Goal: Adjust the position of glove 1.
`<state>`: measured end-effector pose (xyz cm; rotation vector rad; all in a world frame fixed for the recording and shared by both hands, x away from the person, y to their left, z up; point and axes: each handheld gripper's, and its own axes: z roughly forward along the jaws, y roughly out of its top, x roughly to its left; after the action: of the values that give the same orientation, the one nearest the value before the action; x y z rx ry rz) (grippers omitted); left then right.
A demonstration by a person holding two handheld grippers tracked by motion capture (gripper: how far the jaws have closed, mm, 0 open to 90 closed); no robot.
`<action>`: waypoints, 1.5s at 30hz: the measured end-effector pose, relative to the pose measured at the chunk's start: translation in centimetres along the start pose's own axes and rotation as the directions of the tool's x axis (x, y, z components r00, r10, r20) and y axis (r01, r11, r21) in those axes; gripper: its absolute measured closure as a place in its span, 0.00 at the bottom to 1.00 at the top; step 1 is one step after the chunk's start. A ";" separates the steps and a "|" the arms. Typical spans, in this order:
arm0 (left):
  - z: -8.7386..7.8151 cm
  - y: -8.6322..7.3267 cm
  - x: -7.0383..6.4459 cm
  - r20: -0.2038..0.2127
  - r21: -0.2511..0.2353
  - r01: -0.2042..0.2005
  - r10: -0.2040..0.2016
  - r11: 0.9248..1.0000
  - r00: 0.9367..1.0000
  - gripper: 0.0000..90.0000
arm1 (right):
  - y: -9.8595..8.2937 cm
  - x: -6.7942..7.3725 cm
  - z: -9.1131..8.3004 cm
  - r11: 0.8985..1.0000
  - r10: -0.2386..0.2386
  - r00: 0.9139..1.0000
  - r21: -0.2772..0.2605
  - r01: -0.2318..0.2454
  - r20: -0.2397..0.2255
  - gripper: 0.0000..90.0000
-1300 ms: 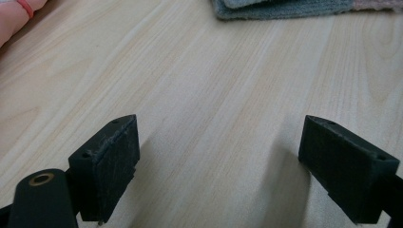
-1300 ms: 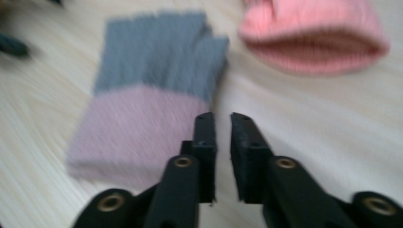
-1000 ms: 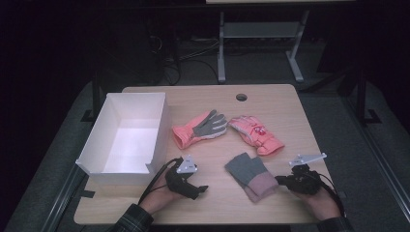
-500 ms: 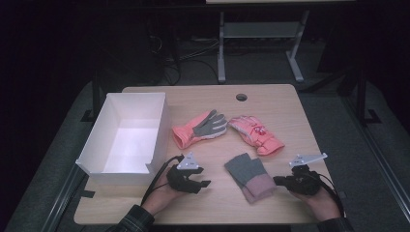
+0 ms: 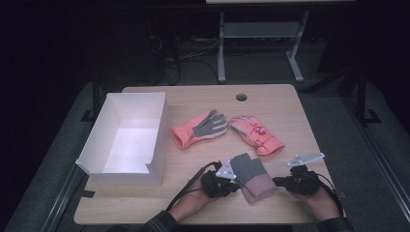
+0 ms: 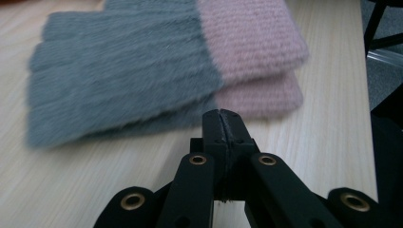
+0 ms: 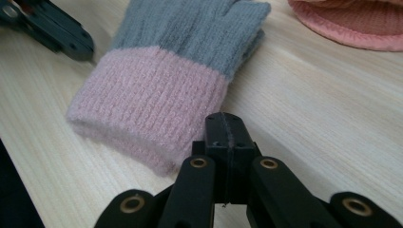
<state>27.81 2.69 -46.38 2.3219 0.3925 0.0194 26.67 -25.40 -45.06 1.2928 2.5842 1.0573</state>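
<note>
A stacked pair of grey knit gloves with pink cuffs (image 5: 251, 175) lies near the table's front edge, between my two grippers. My left gripper (image 5: 233, 185) sits just left of the pair, its jaws pressed together and empty, with the grey fingers and pink cuffs (image 6: 142, 71) close ahead of it. My right gripper (image 5: 276, 181) rests just right of the pair, jaws also closed on nothing, facing the pink cuff (image 7: 152, 102). A coral glove with a grey palm (image 5: 199, 129) and a pink padded glove (image 5: 255, 134) lie mid-table.
A white open box (image 5: 126, 138) stands on the left side of the wooden table (image 5: 193, 96). A round cable hole (image 5: 241, 97) is near the far edge. Table legs and cables stand on the dark floor beyond.
My left gripper has slid rightward, up to the grey and pink glove pair. The right gripper has edged slightly left toward the cuff.
</note>
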 end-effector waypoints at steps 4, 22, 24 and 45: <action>0.9 0.3 0.1 0.003 0.014 0.002 -0.002 1.000 1.000 0.99 | 0.0 0.1 0.2 1.000 -0.008 1.000 0.008 0.008 -0.008 1.00; 0.5 0.0 0.8 -0.011 0.005 0.025 -0.025 1.000 1.000 1.00 | 0.2 0.9 0.8 0.998 -0.037 0.998 0.040 0.039 -0.053 1.00; 0.3 0.0 0.9 -0.016 0.008 0.029 -0.029 1.000 0.999 0.99 | 0.2 0.9 0.9 0.998 -0.045 0.997 0.042 0.047 -0.057 1.00; -3.7 -2.1 5.0 -0.067 0.065 0.085 -0.080 0.994 0.995 0.99 | 2.4 4.9 4.7 0.984 -0.160 0.971 0.044 0.170 -0.178 1.00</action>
<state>31.53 8.13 -45.79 2.3742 0.5288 0.0406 26.78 -18.26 -46.09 1.0151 2.8120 1.1170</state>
